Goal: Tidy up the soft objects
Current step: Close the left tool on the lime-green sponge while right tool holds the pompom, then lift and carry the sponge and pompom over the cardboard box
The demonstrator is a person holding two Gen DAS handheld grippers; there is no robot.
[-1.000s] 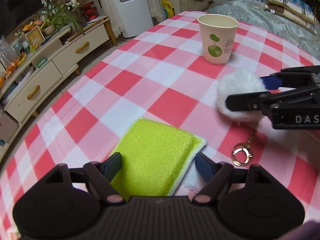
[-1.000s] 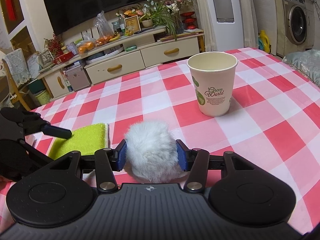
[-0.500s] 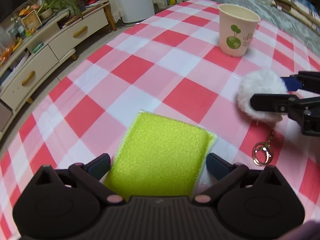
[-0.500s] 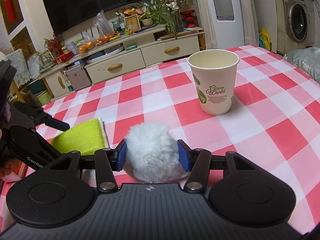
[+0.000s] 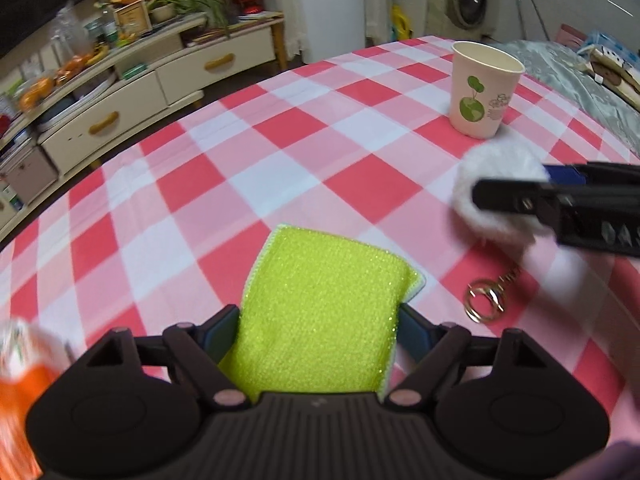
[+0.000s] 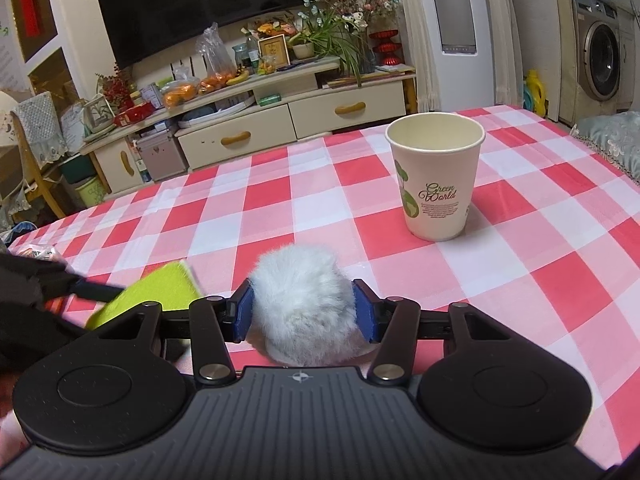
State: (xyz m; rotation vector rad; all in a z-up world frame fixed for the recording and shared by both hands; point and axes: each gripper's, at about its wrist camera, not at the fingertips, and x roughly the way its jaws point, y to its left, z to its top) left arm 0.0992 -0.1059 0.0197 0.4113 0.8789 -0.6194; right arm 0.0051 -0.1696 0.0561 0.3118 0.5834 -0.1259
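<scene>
- One checked cloth (image 5: 280, 168), red, pink and white, covers the whole table and bears everything named here.
- Left gripper (image 5: 320, 330): its jaws are closing, with the sponge between them; the pads sit right at the sponge's two long edges, and in the right wrist view the sponge is tilted up off the cloth.
- Right gripper (image 6: 306, 310): its blue pads are clamped on either side of the pom-pom, pressing into the fur.
- Sponge (image 5: 324, 308): yellow-green with a pale edge, its near end between the left jaws, its far end reaching toward the middle of the table.
- Cup (image 6: 436, 182): paper, upright and open-topped, printed with a green globe, standing beyond the pom-pom and apart from it.
- Pom-pom (image 6: 306, 306): white and fluffy, resting on the cloth to the right of the sponge.
- Key ring (image 5: 484, 300): gold, lying flat on the cloth on a short chain, between sponge and pom-pom.
</scene>
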